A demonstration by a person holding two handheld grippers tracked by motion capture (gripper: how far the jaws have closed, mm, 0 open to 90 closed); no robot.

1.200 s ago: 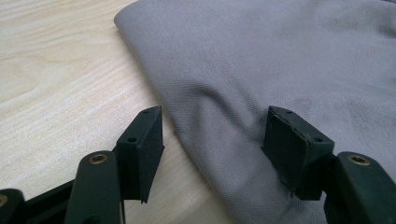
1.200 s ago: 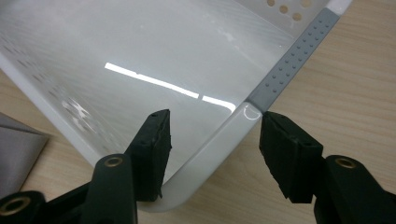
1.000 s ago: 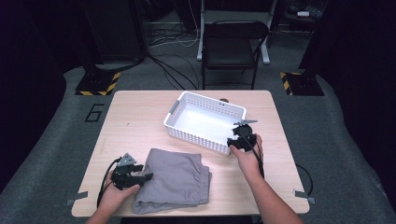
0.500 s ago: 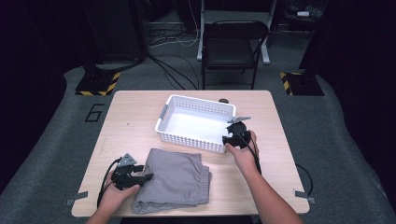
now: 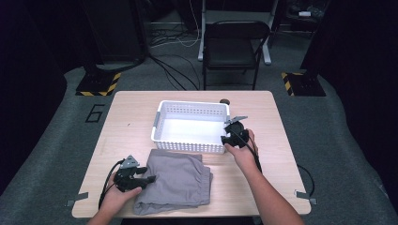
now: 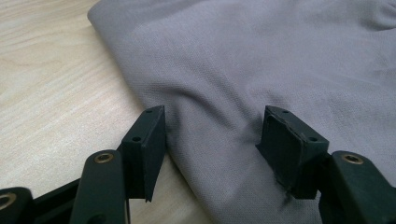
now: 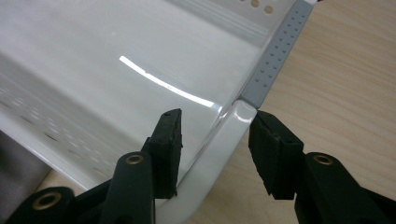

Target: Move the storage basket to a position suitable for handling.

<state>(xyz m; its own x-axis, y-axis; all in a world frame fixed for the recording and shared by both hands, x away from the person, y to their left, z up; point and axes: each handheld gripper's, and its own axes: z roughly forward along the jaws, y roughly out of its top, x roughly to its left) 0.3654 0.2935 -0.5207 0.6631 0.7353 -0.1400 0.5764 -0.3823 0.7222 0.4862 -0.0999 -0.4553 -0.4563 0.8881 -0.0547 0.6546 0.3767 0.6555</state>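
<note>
**High view, bench inventory: basket, folded cloth, two grippers**

Item 1. White basket [image 5: 190, 126], plastic, with perforated walls and grey grip strips on its short ends. It stands near the middle of the bench [image 5: 126, 122], long side toward the person. Contents: nothing to be seen on its glossy white floor.

Item 2. Right gripper [image 5: 230, 137], at the basket's near right corner. In the right gripper view the jaws straddle the rounded corner of the rim [image 7: 233, 121], one jaw inside the basket and one outside over the wood, just below the grey grip strip [image 7: 275, 56]. The jaws have just been closing with the rim between them; a gap still shows on both sides, so they are narrowed but not pressing.

Item 3. Grey cloth [image 5: 176, 180], folded, lying flat on the near part of the bench, just in front of the basket and apart from it.

Item 4. Left gripper [image 5: 141, 178], at the cloth's left edge. In the left gripper view the jaws stand wide, low over the cloth [image 6: 261, 70]; the fabric edge runs beside the left jaw, and cloth lies between both jaws, ungripped.

Item 5. Black chair [image 5: 234, 44], on the floor beyond the bench.
</note>
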